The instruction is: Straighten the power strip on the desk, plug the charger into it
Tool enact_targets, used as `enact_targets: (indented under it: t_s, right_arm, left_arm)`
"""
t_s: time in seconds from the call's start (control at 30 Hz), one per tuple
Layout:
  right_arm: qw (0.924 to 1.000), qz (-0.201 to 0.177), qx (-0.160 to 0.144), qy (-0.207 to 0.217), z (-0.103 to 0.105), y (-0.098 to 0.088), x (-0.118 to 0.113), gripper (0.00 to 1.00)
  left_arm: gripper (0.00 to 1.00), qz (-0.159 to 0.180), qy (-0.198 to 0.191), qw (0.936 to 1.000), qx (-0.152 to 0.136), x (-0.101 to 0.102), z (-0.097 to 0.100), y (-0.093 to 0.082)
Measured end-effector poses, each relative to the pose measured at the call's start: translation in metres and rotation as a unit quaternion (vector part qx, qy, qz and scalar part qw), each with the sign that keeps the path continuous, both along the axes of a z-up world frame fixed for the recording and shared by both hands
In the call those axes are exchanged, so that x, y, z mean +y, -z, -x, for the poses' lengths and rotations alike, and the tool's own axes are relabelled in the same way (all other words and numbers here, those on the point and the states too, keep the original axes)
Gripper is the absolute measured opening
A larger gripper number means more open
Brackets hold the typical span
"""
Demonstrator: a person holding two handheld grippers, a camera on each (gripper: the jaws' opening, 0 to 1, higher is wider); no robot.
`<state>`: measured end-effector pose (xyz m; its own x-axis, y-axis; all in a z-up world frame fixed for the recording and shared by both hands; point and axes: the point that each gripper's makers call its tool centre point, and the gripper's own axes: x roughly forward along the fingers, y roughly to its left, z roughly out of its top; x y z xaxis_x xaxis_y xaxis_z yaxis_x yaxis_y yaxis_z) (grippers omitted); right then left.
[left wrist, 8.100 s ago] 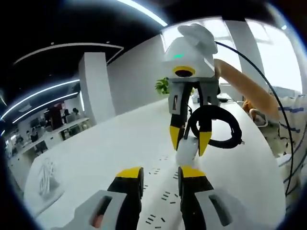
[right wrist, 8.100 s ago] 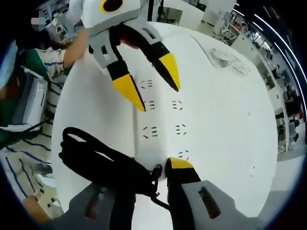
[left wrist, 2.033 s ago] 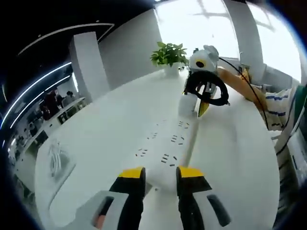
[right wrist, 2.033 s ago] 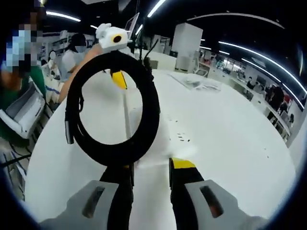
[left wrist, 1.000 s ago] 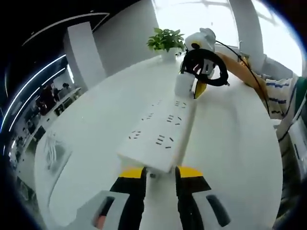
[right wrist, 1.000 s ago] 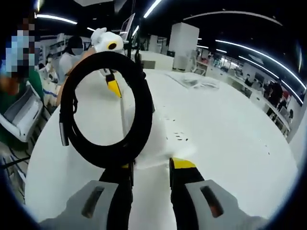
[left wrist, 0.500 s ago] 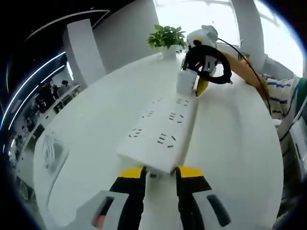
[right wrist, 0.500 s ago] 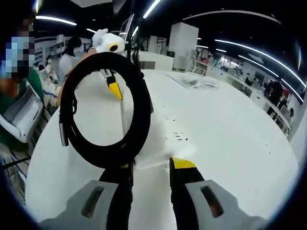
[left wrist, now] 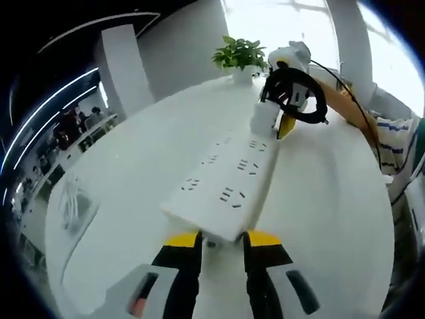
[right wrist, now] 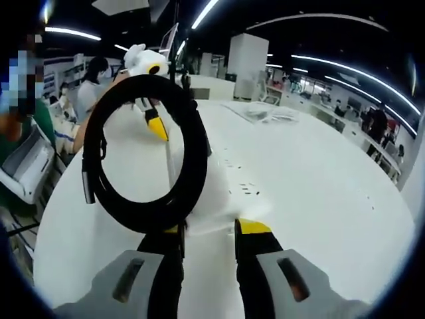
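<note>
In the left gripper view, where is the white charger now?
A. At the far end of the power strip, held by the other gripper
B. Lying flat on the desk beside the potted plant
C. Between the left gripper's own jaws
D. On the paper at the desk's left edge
A: the white charger sits at the far end of the power strip, with the right gripper closed on it and the black cable coil above.

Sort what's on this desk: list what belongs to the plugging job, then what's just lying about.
For the job:
power strip
charger with coiled black cable
left gripper
right gripper

Lying about:
potted plant
clear plastic bag
</note>
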<state>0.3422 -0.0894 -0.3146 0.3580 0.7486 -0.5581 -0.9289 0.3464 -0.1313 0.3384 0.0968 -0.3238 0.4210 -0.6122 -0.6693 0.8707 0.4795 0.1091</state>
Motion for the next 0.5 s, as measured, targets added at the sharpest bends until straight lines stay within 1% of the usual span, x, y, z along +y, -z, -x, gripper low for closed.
enact_targets:
  t_s: [0.33, 0.5]
  right_arm:
    - [0.9997, -0.012, 0.002, 0.02, -0.008, 0.0, 0.001, 0.29]
    - [0.9994, -0.013, 0.003, 0.032, -0.011, 0.001, 0.001, 0.28]
  left_arm:
    - [0.23, 0.01, -0.017, 0.9998, -0.008, 0.0, -0.011, 0.001]
    - [0.21, 0.023, -0.028, 0.9993, -0.007, 0.0, -0.019, 0.001]
